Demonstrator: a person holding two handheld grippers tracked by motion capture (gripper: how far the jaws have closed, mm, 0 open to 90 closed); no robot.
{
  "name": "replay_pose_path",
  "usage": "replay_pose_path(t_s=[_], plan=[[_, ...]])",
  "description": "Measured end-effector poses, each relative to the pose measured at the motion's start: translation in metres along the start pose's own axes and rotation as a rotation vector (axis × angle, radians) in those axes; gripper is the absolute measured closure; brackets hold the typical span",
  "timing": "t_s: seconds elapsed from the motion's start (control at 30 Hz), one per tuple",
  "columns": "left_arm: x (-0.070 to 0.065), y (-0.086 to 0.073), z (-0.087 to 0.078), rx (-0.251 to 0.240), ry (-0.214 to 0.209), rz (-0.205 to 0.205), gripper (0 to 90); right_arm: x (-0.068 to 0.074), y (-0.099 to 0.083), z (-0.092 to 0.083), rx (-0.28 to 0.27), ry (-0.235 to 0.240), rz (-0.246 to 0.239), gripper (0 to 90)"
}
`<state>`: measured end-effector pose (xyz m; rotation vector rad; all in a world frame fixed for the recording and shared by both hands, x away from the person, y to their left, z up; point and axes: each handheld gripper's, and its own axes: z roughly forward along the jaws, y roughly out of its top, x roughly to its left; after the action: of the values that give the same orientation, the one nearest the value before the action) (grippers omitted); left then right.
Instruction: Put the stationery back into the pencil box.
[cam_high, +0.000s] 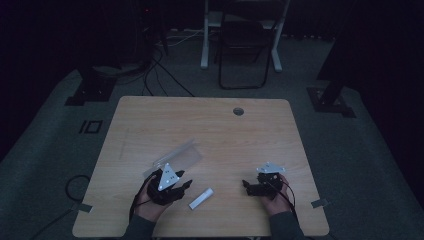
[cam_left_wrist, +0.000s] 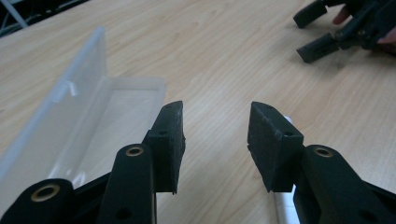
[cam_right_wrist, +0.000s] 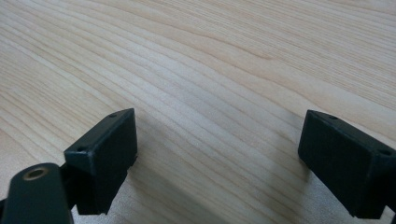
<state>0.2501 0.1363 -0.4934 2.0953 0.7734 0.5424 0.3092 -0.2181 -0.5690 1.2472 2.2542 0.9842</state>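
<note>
Plainly the work is at its start: an open clear case (cam_high: 175, 156) lies left of the table's (cam_high: 260, 130) middle, lid raised, and a small white stick (cam_high: 200, 198) lies apart from it, nearer the front edge, between the two hands. The left gripper (cam_high: 184, 180) hovers low just beside both, its jaws partly open with nothing between them; in the left gripper view the case (cam_left_wrist: 100, 126) sits to the left of the jaws and a sliver of the stick (cam_left_wrist: 286, 211) peeks out under the right-hand jaw. The right gripper (cam_high: 248, 186) rests well off to the right, jaws wide and empty over bare wood, as the right gripper view shows. I judge the step in hand to be the reach for the stick, likely to put it in the case. The next move calls for the left gripper to shift until the stick lies squarely between the pads, then close across its narrow side, low enough to catch it without scraping the table
</note>
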Motion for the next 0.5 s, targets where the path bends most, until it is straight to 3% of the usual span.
replay_pose_path(t_s=[0.33, 0.5], plan=[[-0.010, -0.006, 0.005, 0.008, -0.027, 0.000, 56.1, 0.000, 0.000, 0.000, 0.001, 0.000, 0.001, 11.5], [-0.018, -0.011, 0.013, 0.027, -0.062, 0.012, 56.1, 0.000, 0.000, 0.000, 0.000, 0.000, 0.001, 11.5]])
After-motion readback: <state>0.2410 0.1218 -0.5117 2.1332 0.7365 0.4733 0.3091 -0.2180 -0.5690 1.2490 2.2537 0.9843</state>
